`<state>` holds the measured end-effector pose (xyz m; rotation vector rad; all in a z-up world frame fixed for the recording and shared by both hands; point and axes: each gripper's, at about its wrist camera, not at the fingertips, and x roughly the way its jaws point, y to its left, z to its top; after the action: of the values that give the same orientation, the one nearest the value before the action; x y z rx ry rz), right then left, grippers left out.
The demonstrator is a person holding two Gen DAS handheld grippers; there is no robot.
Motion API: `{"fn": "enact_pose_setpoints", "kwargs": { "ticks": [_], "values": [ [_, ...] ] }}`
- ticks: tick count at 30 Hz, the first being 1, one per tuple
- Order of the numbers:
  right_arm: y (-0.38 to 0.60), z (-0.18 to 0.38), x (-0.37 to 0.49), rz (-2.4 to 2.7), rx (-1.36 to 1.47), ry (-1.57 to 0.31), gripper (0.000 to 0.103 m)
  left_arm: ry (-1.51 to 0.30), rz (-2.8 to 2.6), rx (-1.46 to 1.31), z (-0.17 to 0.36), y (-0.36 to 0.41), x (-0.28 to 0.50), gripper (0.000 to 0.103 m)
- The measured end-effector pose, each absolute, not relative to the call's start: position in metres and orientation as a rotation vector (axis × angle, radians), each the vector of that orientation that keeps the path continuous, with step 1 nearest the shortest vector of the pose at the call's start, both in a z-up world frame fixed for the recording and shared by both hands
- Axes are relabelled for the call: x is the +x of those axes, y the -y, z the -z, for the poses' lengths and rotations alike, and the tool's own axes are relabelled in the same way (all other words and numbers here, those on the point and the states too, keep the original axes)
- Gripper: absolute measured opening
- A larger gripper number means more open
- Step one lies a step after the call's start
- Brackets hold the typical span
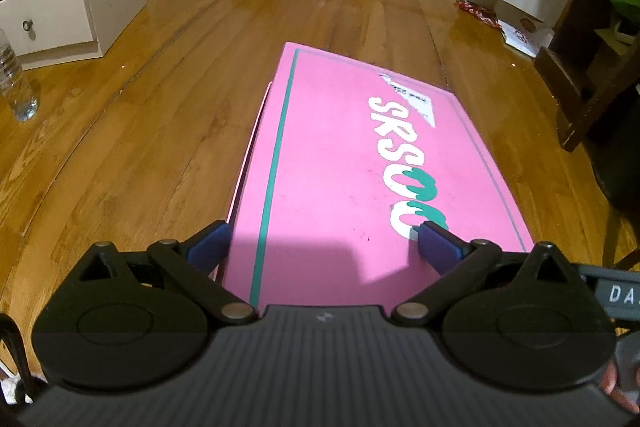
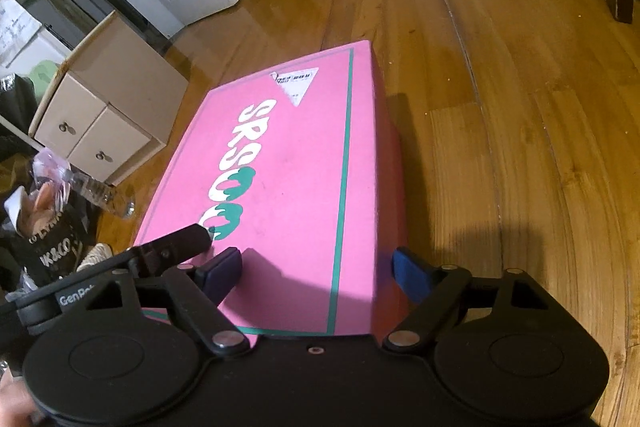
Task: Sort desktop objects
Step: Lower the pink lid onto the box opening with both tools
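Hand-held gripper pair, left (image 1: 324, 239) and right (image 2: 316, 263), I hold wide open, empty, straddling closed pink cardboard box (image 1: 360, 163) on floor; sorting apparently unstarted.

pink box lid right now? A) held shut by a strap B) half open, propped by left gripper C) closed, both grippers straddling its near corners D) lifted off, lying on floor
C: the pink box lies closed on the floor, left gripper and right gripper open over its near end.
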<state>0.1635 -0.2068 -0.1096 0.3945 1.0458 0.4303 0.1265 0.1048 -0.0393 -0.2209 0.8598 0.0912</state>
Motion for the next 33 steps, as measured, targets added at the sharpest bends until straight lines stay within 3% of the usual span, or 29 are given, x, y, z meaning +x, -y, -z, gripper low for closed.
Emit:
{"fn": "enact_pose_setpoints", "kwargs": {
  "ticks": [20, 30, 33],
  "values": [
    [0.222, 0.139, 0.167, -0.42, 0.479, -1.104, 0.082, -0.906, -0.085, -0.293, 0.052, -0.127, 0.128, 0.102],
    [0.242, 0.163, 0.177, -0.411, 0.63, -1.148, 0.084, -0.917, -0.058, -0.283, 0.055, -0.128, 0.135, 0.102],
    [0.242, 0.168, 0.18, -0.412, 0.637, -1.15, 0.091, -0.932, -0.024, -0.193, 0.055, -0.121, 0.14, 0.102]
  ]
}}
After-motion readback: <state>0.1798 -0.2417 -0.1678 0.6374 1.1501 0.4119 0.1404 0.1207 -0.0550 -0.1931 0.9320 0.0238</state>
